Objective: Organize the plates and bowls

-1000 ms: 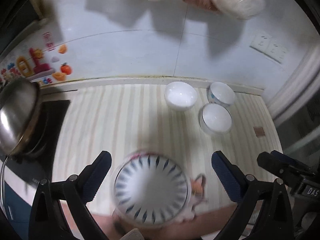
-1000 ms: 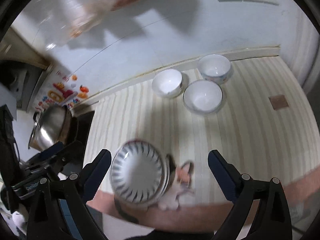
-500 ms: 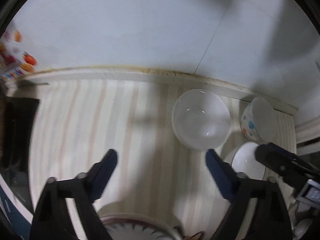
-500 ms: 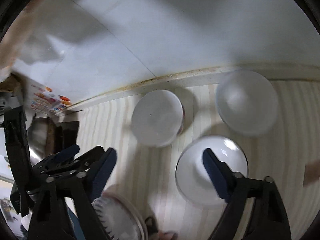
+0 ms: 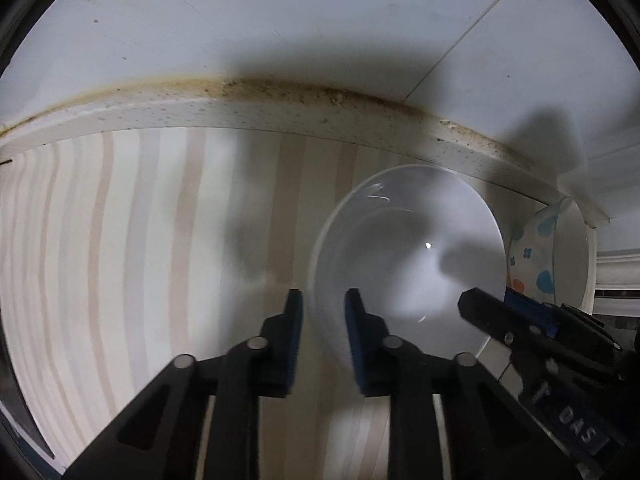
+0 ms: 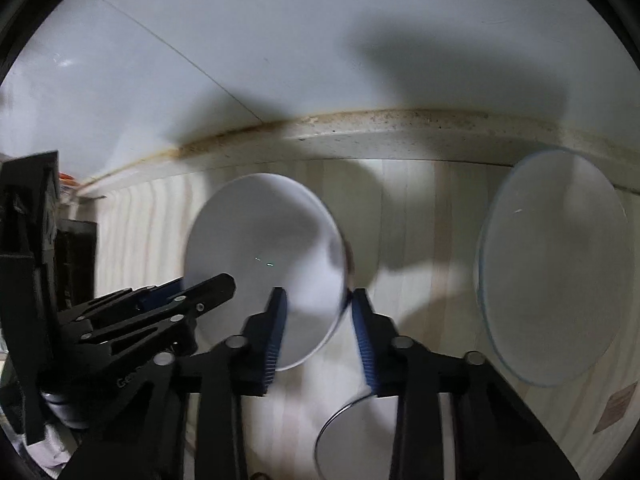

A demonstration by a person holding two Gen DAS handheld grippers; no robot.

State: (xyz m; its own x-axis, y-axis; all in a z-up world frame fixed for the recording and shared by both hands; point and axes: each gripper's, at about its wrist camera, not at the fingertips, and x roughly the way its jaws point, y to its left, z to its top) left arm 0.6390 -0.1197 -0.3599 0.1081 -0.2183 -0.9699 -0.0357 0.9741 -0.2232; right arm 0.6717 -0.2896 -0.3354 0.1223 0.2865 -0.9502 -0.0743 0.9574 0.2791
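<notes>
A plain white bowl (image 5: 408, 256) sits on the striped counter near the back wall; it also shows in the right wrist view (image 6: 264, 264). My left gripper (image 5: 322, 308) straddles its left rim, jaws narrowed around the rim. My right gripper (image 6: 318, 312) straddles the same bowl's right rim, jaws narrowed, and shows as a black tip in the left wrist view (image 5: 480, 308). A bowl with coloured dots (image 5: 536, 256) stands to the right, seen too in the right wrist view (image 6: 552, 264). A third white bowl (image 6: 352, 436) lies near my right gripper's base.
The tiled back wall and its stained raised ledge (image 5: 280, 104) run just behind the bowls. A dark stove edge (image 6: 76, 256) lies at the far left. A brown square patch (image 6: 616, 408) marks the counter at the right.
Both grippers moved forward and down to the white bowl, and their jaws narrowed from wide open onto its rims. The blue-patterned plate has dropped out of view.
</notes>
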